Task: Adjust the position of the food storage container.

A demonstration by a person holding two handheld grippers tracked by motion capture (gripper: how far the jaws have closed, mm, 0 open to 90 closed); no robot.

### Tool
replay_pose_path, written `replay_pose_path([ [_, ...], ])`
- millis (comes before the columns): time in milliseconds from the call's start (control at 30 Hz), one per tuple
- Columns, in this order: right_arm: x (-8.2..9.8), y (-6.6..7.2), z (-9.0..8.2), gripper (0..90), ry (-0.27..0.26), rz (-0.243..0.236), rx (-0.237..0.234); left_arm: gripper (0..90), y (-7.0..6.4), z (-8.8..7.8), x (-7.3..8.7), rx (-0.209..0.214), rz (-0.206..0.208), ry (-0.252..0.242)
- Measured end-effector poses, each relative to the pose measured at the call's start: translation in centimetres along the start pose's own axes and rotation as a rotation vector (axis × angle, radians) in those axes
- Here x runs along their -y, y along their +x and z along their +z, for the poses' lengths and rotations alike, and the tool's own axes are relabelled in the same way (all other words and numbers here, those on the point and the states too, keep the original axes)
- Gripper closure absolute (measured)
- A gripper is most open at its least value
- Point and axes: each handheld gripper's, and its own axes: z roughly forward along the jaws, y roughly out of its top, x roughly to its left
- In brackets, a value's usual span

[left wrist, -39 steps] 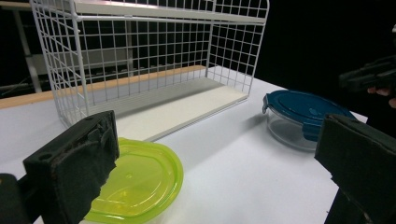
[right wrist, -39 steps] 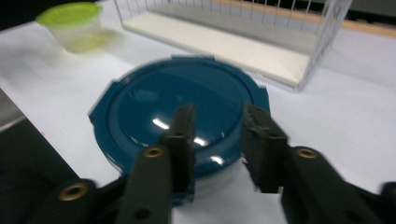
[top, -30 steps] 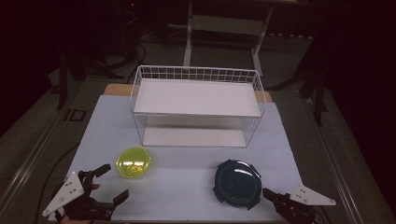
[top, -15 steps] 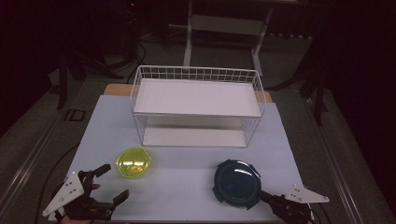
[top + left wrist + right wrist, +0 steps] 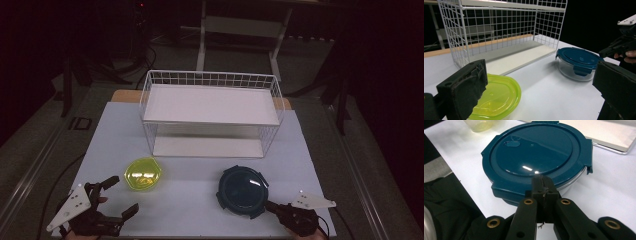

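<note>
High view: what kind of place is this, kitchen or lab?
Likely a lab or studio recording setup, not a kitchen: a white-covered table in a dark room, metal stands and cables on the floor behind, and staged props: a wire rack and two lidded containers.

We see bare table (image 5: 195,195) between the yellow container (image 5: 143,174) and blue-lidded container (image 5: 242,190); behind them, the wire rack (image 5: 210,112) blocks passage.
</note>
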Motion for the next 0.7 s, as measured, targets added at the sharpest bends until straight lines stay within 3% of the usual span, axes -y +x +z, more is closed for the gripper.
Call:
replay_pose_path([
  [200, -0.05, 0.37, -0.14, 90.0, 0.007, -0.024, 0.009, 0.0, 0.02, -0.03, 0.03, -0.001, 0.000, 0.000],
  [467, 0.05, 0.40, 0.04, 90.0, 0.015, -0.018, 0.013, 0.0, -0.04, 0.04, 0.00, 0.003, 0.000, -0.001],
  [700, -0.31, 0.86, 0.60, 90.0, 0.011, -0.022, -0.032, 0.0, -0.13, 0.21, 0.02, 0.006, 0.001, 0.003],
])
